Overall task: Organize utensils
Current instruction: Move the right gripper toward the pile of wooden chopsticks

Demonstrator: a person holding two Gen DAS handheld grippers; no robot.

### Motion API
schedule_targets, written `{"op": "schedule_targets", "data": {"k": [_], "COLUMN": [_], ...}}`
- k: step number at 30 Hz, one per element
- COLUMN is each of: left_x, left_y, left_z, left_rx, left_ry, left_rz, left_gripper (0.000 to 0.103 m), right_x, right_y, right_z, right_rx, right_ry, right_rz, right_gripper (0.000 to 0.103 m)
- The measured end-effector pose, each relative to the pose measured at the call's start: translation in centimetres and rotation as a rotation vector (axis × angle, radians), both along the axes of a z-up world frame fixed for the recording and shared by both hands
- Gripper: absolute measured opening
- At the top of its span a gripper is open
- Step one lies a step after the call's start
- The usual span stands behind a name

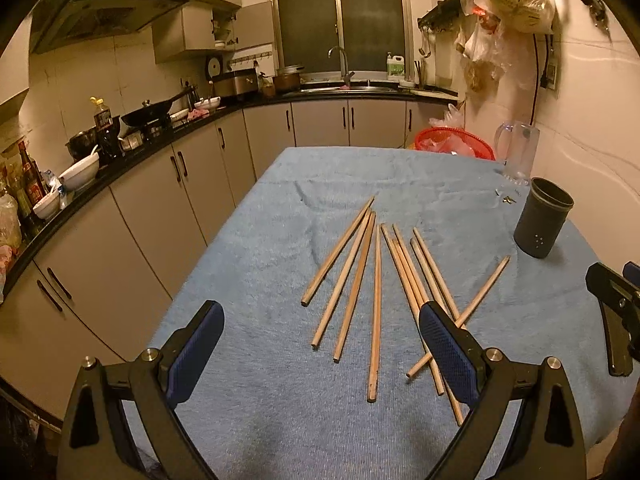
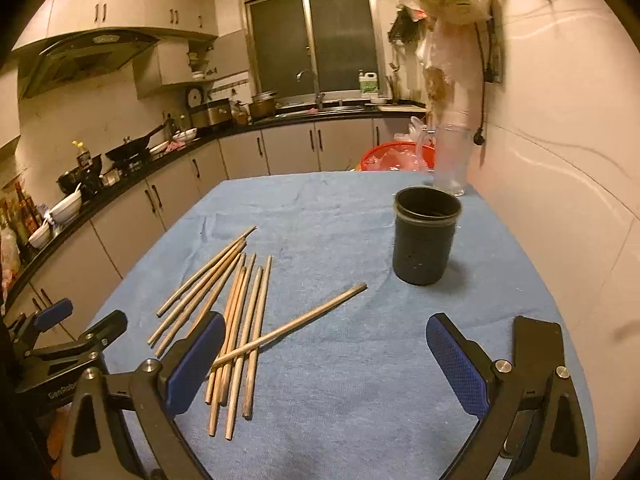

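Warm, dim kitchen light. Dark window [image 1: 340, 20] above the sink [image 1: 348, 87], cream cabinets [image 1: 160, 184] curving under a black counter [image 1: 120, 168], range hood [image 1: 100, 12] left, pale wall [image 1: 592, 140] right.

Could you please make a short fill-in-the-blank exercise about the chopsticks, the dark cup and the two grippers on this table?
1. The wooden chopsticks lie on a ____ cloth.
2. The dark cup stands ____, with no chopsticks seen rising above its rim.
3. The left gripper and the right gripper both have their jaws ____.
4. One chopstick lies ____ the others.

Missing words: blue; upright; open; across
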State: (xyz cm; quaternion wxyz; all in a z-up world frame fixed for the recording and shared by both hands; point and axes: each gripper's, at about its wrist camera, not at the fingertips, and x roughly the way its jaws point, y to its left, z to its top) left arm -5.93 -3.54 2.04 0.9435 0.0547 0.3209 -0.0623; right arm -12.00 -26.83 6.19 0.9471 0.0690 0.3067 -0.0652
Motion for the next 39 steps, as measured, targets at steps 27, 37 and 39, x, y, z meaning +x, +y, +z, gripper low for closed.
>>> {"op": "schedule_targets", "data": {"k": [27,37,39], "left_x": [-1.4,-0.3,-0.2], "left_y": [0.3,0.5,0.3], "left_z": [0.2,-0.5,-0.7], "left_rx": [-0.010,-0.009,-0.008], "left_ry": [-0.016,0.010,0.013], "left_rz": [-0.006,-0.005,-0.005], "left_gripper": [0.098,0.098,0.098], "right_x": [-1.1,-0.3,0.0], "right_y": [0.1,0.2,0.1], "right_z": [-0.1,-0.8,-1.0], "right_rx": [0.024,0.028,0.031], "right_ry": [0.027,0.058,0.067], "right_rz": [-0.011,-0.009,-0.010], "right_gripper": [0.101,0.101,0.101]}}
